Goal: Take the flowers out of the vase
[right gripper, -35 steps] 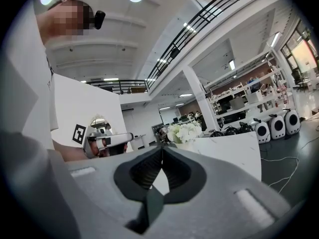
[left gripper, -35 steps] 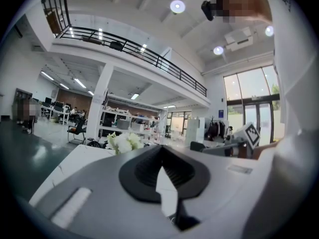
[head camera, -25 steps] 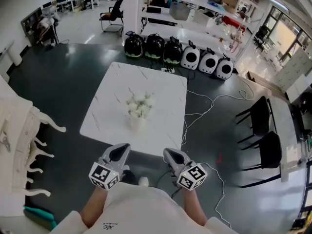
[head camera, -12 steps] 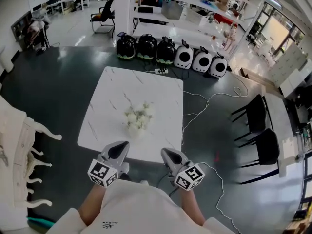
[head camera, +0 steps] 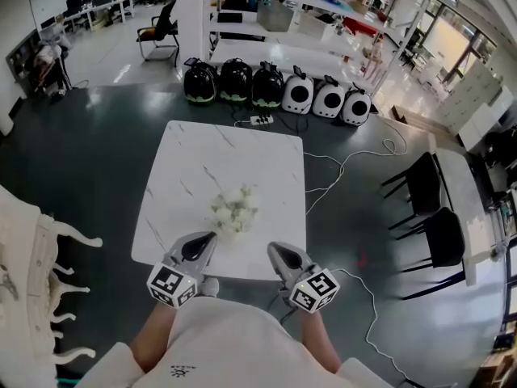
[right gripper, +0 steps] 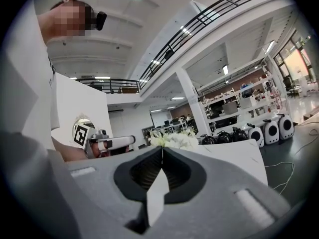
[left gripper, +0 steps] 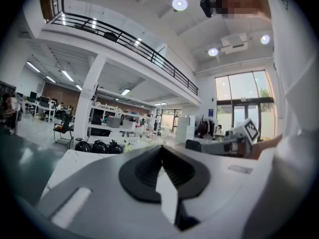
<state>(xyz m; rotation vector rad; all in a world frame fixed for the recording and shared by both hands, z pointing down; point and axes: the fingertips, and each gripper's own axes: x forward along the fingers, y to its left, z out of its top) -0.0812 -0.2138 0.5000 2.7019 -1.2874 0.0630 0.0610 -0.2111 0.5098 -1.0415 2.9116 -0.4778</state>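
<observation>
A bunch of white flowers (head camera: 233,210) stands in a pale vase near the front of the white marble table (head camera: 194,168); the blooms hide the vase in the head view. In the right gripper view the flowers (right gripper: 174,140) show just above the closed jaws. My left gripper (head camera: 203,241) is shut and empty at the table's near edge, to the left of the flowers. My right gripper (head camera: 277,250) is shut and empty, at the near edge to their right. Both point level toward the table. The left gripper view shows the tabletop (left gripper: 65,163) past the shut left gripper (left gripper: 162,148).
Several round black and white carriers (head camera: 275,87) line the floor behind the table, with a power strip (head camera: 260,120) and white cables (head camera: 339,176) trailing right. Black chairs (head camera: 428,217) stand at right. A white ornate piece of furniture (head camera: 32,249) is at left.
The person has walked closer to the table. Both grippers, earlier short of the near edge, now reach it, and the flowers sit nearer to the jaws.
</observation>
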